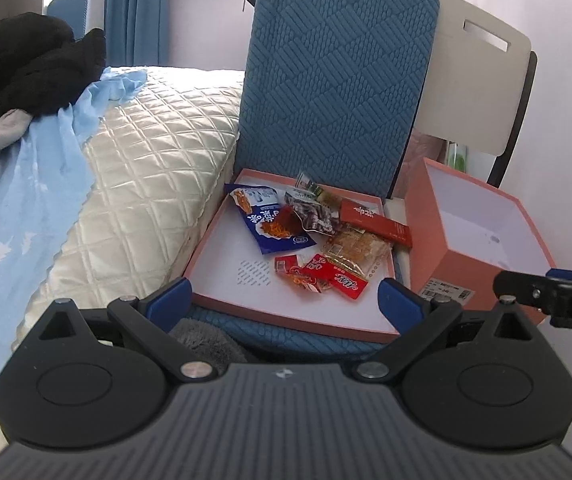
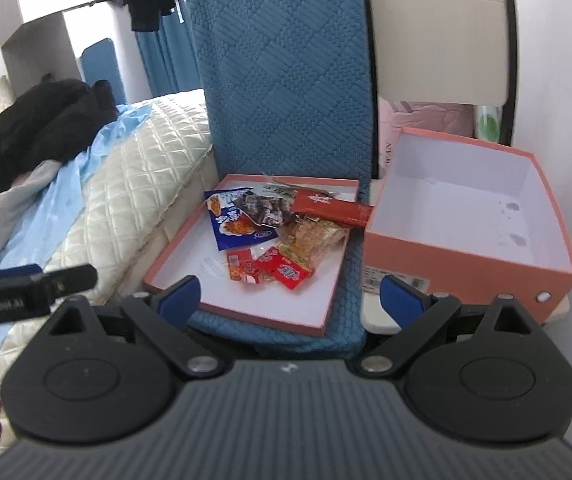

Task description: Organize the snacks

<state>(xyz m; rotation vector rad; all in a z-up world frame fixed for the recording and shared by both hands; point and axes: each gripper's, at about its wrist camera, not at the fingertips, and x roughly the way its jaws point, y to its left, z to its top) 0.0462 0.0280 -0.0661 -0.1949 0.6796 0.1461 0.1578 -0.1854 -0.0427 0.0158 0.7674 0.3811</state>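
Observation:
Several snack packets lie in a shallow pink box lid (image 1: pixel 222 280) (image 2: pixel 182 256) on a blue chair seat: a blue bag (image 1: pixel 264 222) (image 2: pixel 234 226), a dark packet (image 1: pixel 314 216) (image 2: pixel 264 210), a long red packet (image 1: pixel 376 222) (image 2: pixel 332 204), a clear yellow packet (image 1: pixel 356 250) (image 2: pixel 314 240) and small red packets (image 1: pixel 326 276) (image 2: pixel 274 270). To the right stands a deep pink box (image 1: pixel 482 236) (image 2: pixel 470 216) with a bare white inside. My left gripper (image 1: pixel 284 302) is open just short of the lid's near edge. My right gripper (image 2: pixel 290 300) is open too, over the lid's near right corner. Neither holds anything.
The blue quilted chair back (image 1: pixel 338 80) (image 2: pixel 286 68) rises behind the lid. A cream quilted bed (image 1: pixel 146 184) (image 2: pixel 126 184) with light blue cloth and black clothing lies to the left. A white chair (image 1: pixel 482 92) (image 2: pixel 434 32) stands behind the deep box.

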